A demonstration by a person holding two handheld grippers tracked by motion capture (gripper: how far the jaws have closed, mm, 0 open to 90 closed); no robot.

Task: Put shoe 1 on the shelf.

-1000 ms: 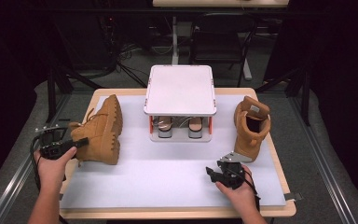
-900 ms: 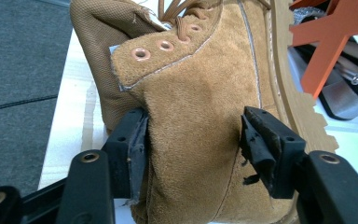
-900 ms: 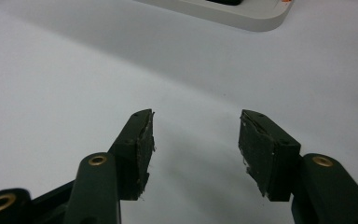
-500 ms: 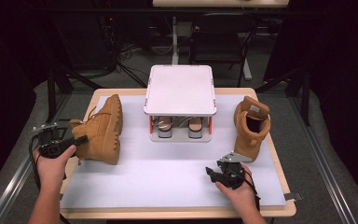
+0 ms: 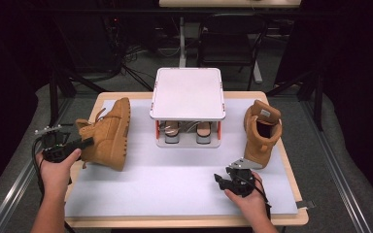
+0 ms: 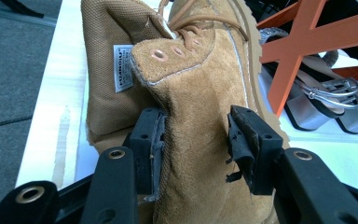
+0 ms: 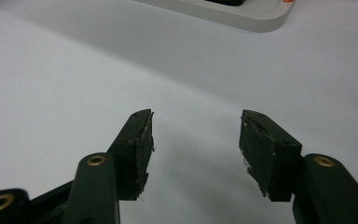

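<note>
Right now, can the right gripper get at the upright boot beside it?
Probably yes. The right gripper is open and holds nothing, and the upright boot stands just beyond it on the mat, with nothing between them.

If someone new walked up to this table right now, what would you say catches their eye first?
Most likely the tan boot lying on its side at the table's left, with the left gripper around its heel, the jaws having just been closing on the suede. Next, the white-topped shoe rack at the middle back with sandals underneath, and a second tan boot standing upright at the right.
</note>
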